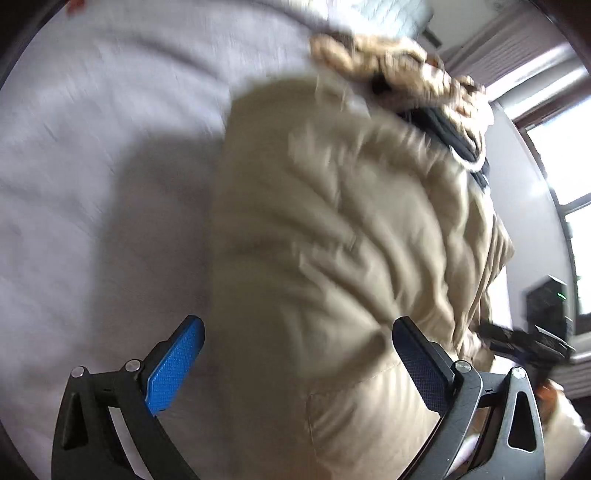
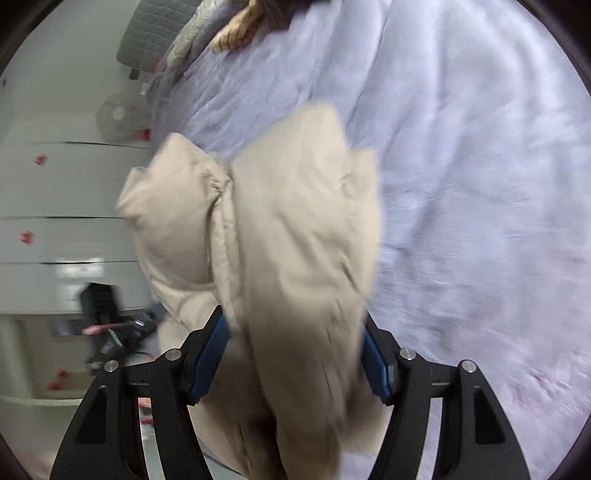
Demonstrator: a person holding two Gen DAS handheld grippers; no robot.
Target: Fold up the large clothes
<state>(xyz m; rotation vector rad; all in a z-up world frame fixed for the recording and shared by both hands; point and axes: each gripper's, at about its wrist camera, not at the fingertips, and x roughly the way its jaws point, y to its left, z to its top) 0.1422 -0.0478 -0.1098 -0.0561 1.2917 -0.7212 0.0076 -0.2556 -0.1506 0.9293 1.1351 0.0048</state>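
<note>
A beige puffy coat (image 1: 332, 229) with a tan fur hood (image 1: 399, 70) lies bunched on a pale lavender bed sheet (image 1: 110, 147). My left gripper (image 1: 298, 322) hovers over the coat's near end with its jaws wide apart. Its left blue pad (image 1: 177, 365) is over the sheet and its right pad (image 1: 421, 365) is over the coat, pressing on nothing. In the right wrist view a thick fold of the same coat (image 2: 295, 240) fills my right gripper (image 2: 292, 314). Both pads press on it, and the rest hangs above the sheet (image 2: 480, 184).
White drawer fronts (image 2: 55, 221) and a round fan (image 2: 118, 116) stand beyond the bed's left edge. A grey quilted cushion (image 2: 155, 33) and an orange striped furry thing (image 2: 236, 33) are at the far end. A bright window (image 1: 565, 177) and a black box (image 1: 546, 302) are at right.
</note>
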